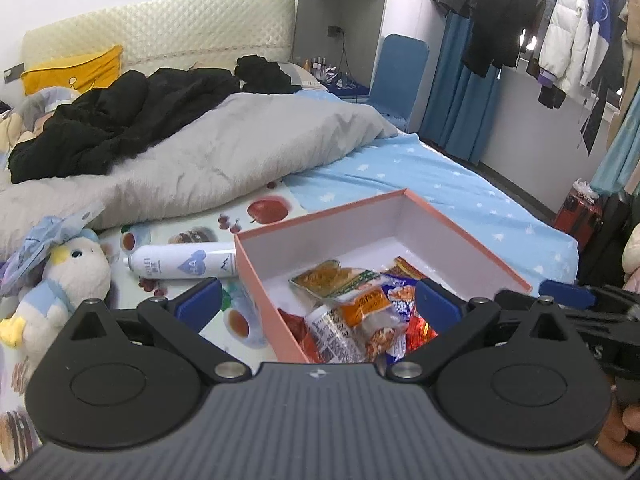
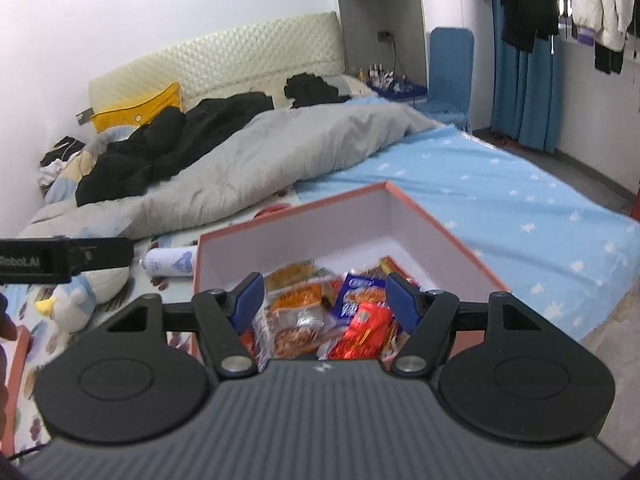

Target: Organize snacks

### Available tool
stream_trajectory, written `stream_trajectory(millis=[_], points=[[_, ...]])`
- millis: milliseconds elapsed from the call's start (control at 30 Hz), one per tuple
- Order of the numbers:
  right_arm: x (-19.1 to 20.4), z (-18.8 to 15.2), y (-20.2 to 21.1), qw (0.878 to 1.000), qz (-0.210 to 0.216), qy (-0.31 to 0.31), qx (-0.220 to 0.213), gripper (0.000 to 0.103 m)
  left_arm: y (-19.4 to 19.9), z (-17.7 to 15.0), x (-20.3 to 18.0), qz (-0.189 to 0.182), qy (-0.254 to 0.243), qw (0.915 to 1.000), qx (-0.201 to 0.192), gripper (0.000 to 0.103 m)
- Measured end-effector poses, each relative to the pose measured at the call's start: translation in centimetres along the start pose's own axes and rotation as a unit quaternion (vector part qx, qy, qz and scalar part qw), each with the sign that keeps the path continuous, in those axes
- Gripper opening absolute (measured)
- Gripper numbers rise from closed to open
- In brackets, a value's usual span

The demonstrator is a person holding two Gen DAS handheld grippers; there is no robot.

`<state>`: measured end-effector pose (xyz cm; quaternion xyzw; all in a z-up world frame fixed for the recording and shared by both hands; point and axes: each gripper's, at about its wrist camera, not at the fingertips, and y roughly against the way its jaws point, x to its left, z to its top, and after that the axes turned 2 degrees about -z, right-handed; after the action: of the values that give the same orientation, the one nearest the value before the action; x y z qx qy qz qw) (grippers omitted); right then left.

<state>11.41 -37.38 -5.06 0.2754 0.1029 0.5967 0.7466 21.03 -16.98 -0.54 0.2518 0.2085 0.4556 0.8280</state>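
Note:
A pink box [image 1: 460,230] with a white inside lies open on the bed. Several snack packets [image 1: 352,304] in orange, red, blue and clear wrappers are piled in its near corner. My left gripper [image 1: 318,300] hangs above the box's near left edge, its jaws wide open and empty. In the right wrist view the pink box [image 2: 436,220] and the snack packets [image 2: 320,316] lie below my right gripper [image 2: 326,300]. It is open, and its blue pads [image 2: 250,300] touch nothing. The right gripper's fingertip [image 1: 564,290] shows bare at the box's right side.
A white spray bottle [image 1: 180,264] lies left of the box, beside a plush penguin [image 1: 68,280]. A grey duvet [image 1: 224,160] and black clothes [image 1: 120,120] cover the far bed. A red suitcase [image 1: 580,216] stands on the floor at right. Clothes [image 1: 520,20] hang above.

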Motion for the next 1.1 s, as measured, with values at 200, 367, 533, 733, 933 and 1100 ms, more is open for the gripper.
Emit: stream_trajectory(millis=[200, 367, 533, 733, 933, 1100], points=[[0.6, -0.8, -0.2, 1.000, 0.000, 0.005, 0.004, 0.069, 0.0, -1.3, 0.3, 0.005, 0.010, 0.9999, 0.009, 0.103], [0.7, -1.2, -0.5, 1.000, -0.003, 0.004, 0.010, 0.069, -0.2, -1.7, 0.9, 0.012, 0.018, 0.9996, 0.016, 0.103], [0.8, -1.4, -0.9, 1.000, -0.007, 0.003, 0.013, 0.069, -0.4, -1.5, 1.0, 0.015, 0.017, 0.9995, 0.021, 0.103], [0.7, -1.6, -1.5, 1.000, -0.001, 0.003, 0.019, 0.069, -0.5, -1.5, 1.0, 0.015, 0.020, 0.9995, 0.021, 0.103], [0.3, -1.7, -1.7, 1.000, 0.009, -0.007, 0.025, 0.071, -0.3, -1.2, 1.1, 0.023, 0.021, 0.9994, 0.016, 0.103], [0.0, -1.7, -1.7, 1.000, 0.000, -0.015, 0.021, 0.103, -0.4, -1.1, 1.2, 0.024, 0.018, 0.9995, 0.013, 0.103]])
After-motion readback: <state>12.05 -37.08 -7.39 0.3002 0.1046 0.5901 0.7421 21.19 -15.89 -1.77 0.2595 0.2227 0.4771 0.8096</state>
